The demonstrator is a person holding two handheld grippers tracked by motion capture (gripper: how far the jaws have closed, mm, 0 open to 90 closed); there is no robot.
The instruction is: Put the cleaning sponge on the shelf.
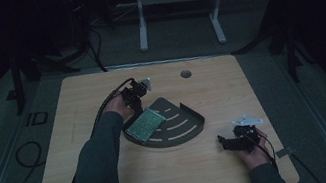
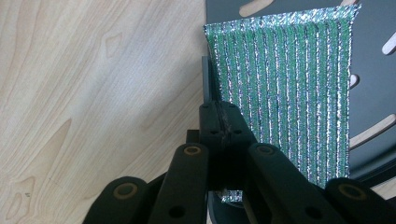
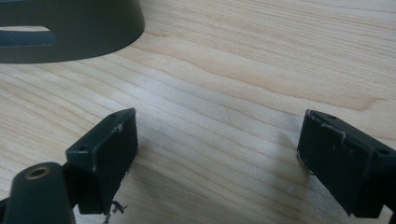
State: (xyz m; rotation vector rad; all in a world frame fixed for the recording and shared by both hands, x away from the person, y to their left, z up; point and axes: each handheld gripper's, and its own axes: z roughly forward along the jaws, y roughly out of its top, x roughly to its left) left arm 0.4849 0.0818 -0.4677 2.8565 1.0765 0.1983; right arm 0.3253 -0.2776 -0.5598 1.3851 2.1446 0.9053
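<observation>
Pad is lying on the tray's left side; right gripper is sitting off right, nearer me.

Bare tabletop between right tool and slotted tray

green sponge cloth near corner hidden behind left tongs, tray cut off

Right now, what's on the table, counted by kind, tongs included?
Green glittery cloth: 1, pinched at its edge by the left tongs.
Dark slotted tray: 1, with the cloth lying partly on it.
Tongs: 2, the left shut on the cloth and the right tongs open over bare wood.
Total: 4
</observation>
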